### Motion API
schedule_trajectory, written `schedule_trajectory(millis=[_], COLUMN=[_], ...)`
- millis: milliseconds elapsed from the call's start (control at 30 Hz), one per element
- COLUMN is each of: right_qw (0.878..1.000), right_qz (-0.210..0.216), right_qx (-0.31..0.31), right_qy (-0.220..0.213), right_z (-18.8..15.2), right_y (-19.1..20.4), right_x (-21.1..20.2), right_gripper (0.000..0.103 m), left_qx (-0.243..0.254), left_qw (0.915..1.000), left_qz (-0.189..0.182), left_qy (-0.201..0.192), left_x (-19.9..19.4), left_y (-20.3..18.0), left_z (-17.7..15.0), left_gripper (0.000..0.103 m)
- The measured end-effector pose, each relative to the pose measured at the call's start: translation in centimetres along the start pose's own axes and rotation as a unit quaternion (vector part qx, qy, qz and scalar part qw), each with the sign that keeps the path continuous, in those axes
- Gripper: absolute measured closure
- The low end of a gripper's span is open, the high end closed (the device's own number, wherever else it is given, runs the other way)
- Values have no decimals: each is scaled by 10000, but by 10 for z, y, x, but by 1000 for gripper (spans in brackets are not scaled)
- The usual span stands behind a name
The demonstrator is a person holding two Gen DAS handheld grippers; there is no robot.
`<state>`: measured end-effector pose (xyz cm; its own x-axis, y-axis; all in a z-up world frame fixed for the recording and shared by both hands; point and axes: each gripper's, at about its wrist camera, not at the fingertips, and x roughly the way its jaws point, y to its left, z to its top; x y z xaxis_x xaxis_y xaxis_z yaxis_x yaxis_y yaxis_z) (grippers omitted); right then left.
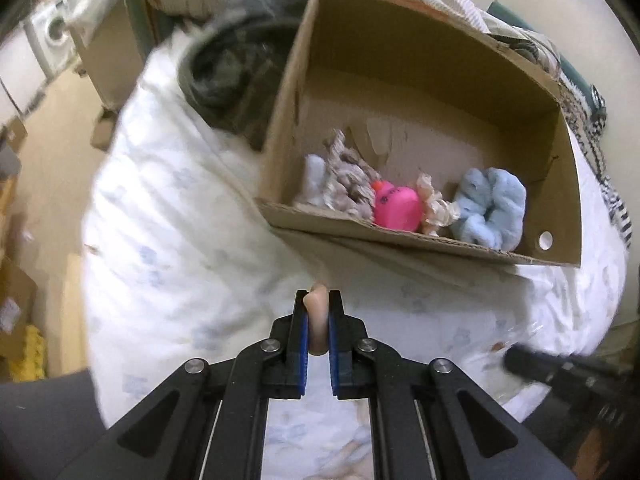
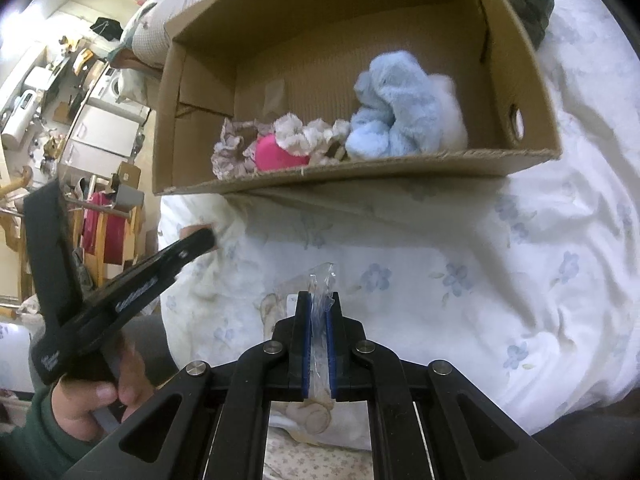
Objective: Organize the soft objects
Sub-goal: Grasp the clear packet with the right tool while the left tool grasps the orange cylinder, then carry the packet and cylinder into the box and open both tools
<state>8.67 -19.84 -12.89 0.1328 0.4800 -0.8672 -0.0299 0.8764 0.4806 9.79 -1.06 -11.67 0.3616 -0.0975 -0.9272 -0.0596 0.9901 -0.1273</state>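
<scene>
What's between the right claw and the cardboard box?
Only bare floral bedding, seen in the right wrist view. The right claw is shut on clear plastic wrap; the cardboard box lies beyond.

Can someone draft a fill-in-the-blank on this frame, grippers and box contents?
1. The left gripper is shut on a small ____-coloured soft item.
2. The right gripper is shut on a piece of clear ____.
3. In the cardboard box, the fluffy scrunchie is light ____.
4. The box sits on a white, ____-patterned bedcover.

Missing words: peach; plastic; blue; flower
</scene>
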Motion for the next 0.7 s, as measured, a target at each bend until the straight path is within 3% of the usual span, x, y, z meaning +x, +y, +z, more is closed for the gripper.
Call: schedule_trajectory(millis=[200, 400, 700], right_qw=[9996, 9966, 9895], right_qz=[186, 460, 417], right_qx=[15, -96, -305], right_qy=[-204, -681, -1346], right_z=[4, 21, 62], right_y=[2, 9, 8], right_x=[-28, -69, -108], right_gripper=[95, 95, 95], left_qx=[-131, 227, 600], left_qw=[9996, 9971, 9925], left_qz=[65, 69, -39], left_qy=[-259, -729, -1063], left_x=[-36, -76, -86], left_y=[13, -2, -24], left_z=[9, 35, 80], left_gripper=[95, 95, 95])
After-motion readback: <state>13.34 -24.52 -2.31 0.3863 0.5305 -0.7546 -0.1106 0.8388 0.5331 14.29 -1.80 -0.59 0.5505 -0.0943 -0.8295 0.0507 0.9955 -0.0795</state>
